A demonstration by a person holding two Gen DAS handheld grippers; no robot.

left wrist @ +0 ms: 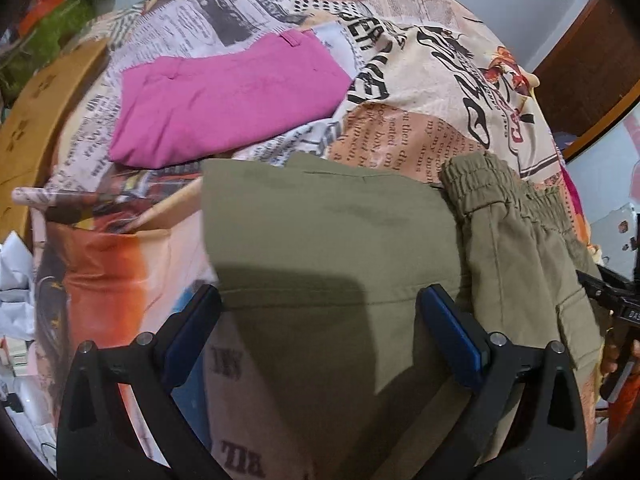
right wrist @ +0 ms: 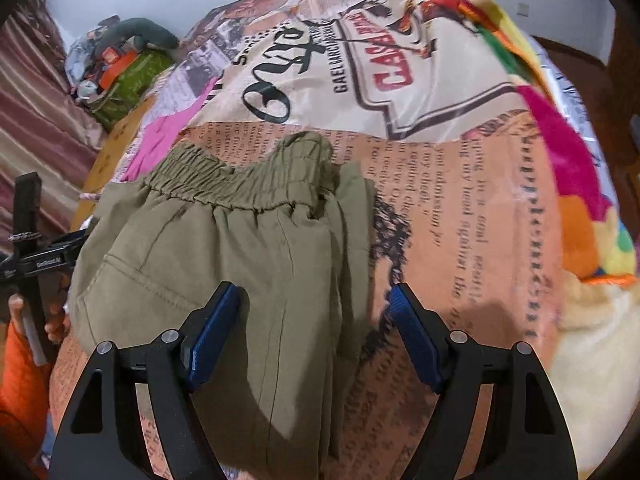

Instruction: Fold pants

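Olive green pants lie on a bed with a printed newspaper-pattern cover. Their elastic waistband is bunched at the far side in the right wrist view. In the left wrist view a folded leg section lies flat, with the waistband to its right. My left gripper is open and empty just above the folded leg fabric. My right gripper is open and empty above the pants' right edge below the waistband. The right gripper's body shows at the left view's right edge.
Folded pink pants lie further back on the bed cover. A wooden headboard runs along the left. A colourful blanket lies at the right. Clutter and a green bag sit at the far left corner.
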